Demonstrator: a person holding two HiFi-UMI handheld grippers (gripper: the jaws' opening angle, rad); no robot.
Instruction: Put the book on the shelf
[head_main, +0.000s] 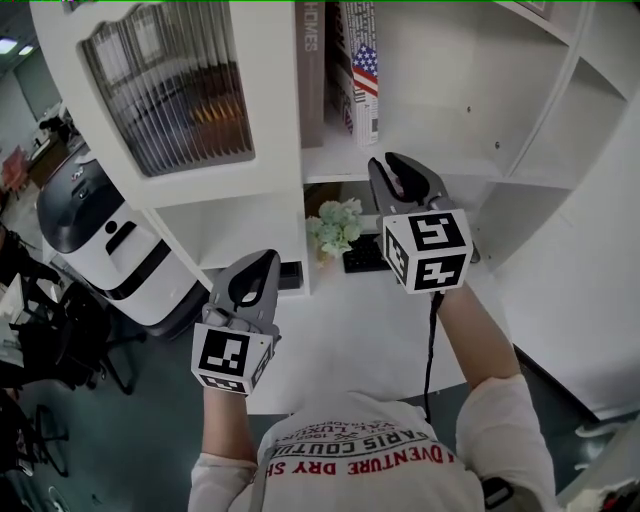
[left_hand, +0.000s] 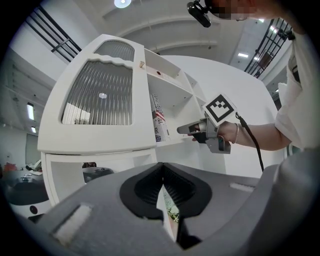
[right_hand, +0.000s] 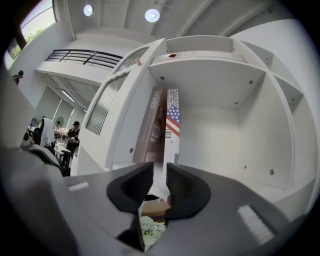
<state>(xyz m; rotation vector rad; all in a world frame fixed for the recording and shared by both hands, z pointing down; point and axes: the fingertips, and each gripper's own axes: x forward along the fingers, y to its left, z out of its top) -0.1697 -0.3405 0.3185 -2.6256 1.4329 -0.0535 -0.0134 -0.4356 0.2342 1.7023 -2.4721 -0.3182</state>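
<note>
1. Our right gripper (head_main: 390, 165) is at the front lip of the shelf (head_main: 470, 158) — its jaws stand narrowly apart, with nothing between them.
2. The book (right_hand: 172, 131) (a flag on its spine) stands upright in the compartment straight ahead of those jaws, clear of them, just beside a brown book (right_hand: 156, 129) on its left.
3. Our left gripper (head_main: 262, 262) hangs lower, to the left of the right one — jaws together, empty.
4. A small plant (head_main: 335, 228) sits in the compartment beneath the right gripper.
</note>
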